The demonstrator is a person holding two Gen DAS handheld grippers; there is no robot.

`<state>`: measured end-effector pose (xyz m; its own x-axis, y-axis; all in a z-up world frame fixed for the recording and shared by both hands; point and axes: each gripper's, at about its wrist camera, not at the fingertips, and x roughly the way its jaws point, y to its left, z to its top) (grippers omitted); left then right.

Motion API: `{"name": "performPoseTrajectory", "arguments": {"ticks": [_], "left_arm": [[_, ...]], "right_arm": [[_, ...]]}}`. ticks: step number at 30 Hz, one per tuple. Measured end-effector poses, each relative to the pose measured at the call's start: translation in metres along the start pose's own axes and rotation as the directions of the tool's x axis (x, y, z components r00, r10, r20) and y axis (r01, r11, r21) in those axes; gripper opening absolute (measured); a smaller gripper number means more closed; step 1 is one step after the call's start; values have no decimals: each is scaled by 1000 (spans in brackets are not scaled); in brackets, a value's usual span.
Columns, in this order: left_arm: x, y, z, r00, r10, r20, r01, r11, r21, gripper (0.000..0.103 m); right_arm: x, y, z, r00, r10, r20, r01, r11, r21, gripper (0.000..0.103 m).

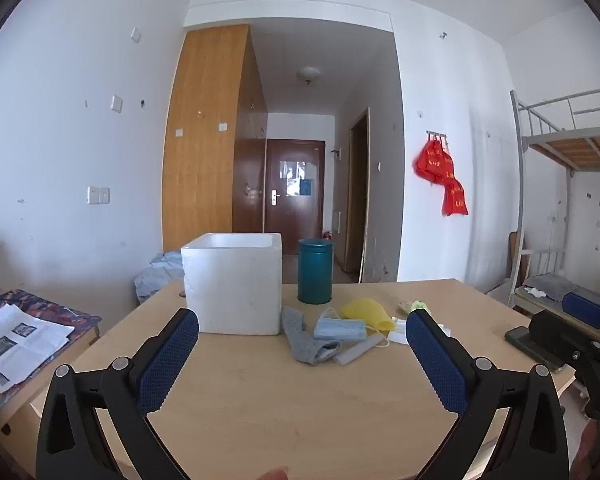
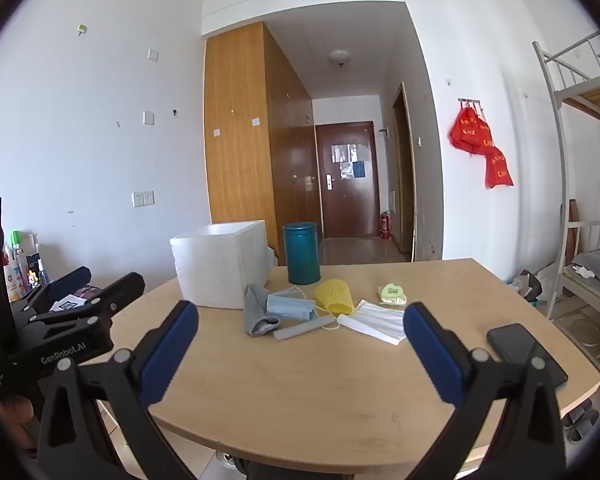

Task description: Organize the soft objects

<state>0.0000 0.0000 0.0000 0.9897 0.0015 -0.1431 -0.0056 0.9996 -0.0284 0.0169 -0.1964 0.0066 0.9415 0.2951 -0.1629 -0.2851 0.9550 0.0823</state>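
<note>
Two grippers: left gripper (image 1: 302, 328) and right gripper (image 2: 300, 316), both with jaws spread wide and nothing between the blue pads, both held over the near part of the table (image 1: 300, 400).
Hidden: the inside of the box (image 1: 232, 284) cannot be seen from either view; only its white walls and rim show.
Cut off: the papers (image 1: 16, 340) at far left run out of the left view's edge; the bunk bed (image 2: 580, 92) runs out on the right in both.
Hard to make out: the white stick (image 1: 358, 350) in front of the masks, and the small green-marked packet (image 2: 391, 294), whose print is too small to read.
Soft things, left to right: grey sock (image 1: 304, 336) touching the box's front corner, blue mask (image 1: 340, 328) just beside it, yellow mesh piece (image 1: 366, 312) behind, white masks (image 2: 376, 322) at the right.
Tin: teal tin (image 1: 315, 270) upright, just right of the box, behind the soft things.
Left view only: the right gripper's black body at the right edge, with the phone (image 1: 532, 346) partly behind it.
Right view only: the white masks in full, the phone whole near the table's right edge, bottles (image 2: 16, 264) on the far left, and the left gripper's side, lettered "GenRobot.AI".
</note>
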Motion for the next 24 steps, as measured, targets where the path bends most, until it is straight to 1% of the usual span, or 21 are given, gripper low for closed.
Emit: {"name": "performPoseTrajectory", "arguments": {"ticks": [3, 6, 8, 11, 14, 19, 22, 24], "left_arm": [[0, 0, 0, 1000, -3, 6, 3, 1000, -2, 103], [0, -1, 0, 1000, -23, -4, 23, 1000, -6, 103], [2, 5, 1, 1000, -15, -13, 15, 1000, -23, 103], [1, 5, 1, 1000, -15, -7, 14, 1000, -14, 103], [0, 3, 0, 1000, 1, -2, -1, 1000, -2, 103], [0, 6, 0, 1000, -5, 2, 5, 1000, -18, 103], [-2, 3, -1, 1000, 3, 9, -3, 1000, -12, 103], [-1, 2, -1, 1000, -7, 1, 7, 1000, -11, 103]], "right_arm": [[-1, 0, 0, 1000, 2, -2, -2, 1000, 3, 103], [0, -1, 0, 1000, 0, -9, 0, 1000, 5, 103], [-1, -1, 1, 1000, 1, -8, -1, 1000, 5, 103], [1, -1, 0, 1000, -1, -12, 1, 1000, 6, 103], [1, 0, -2, 1000, 5, -11, -5, 1000, 8, 103], [0, -1, -1, 1000, 3, -10, -3, 1000, 7, 103], [4, 2, -2, 1000, 2, -13, -1, 1000, 6, 103], [3, 1, -1, 1000, 0, -14, 0, 1000, 5, 103]]}}
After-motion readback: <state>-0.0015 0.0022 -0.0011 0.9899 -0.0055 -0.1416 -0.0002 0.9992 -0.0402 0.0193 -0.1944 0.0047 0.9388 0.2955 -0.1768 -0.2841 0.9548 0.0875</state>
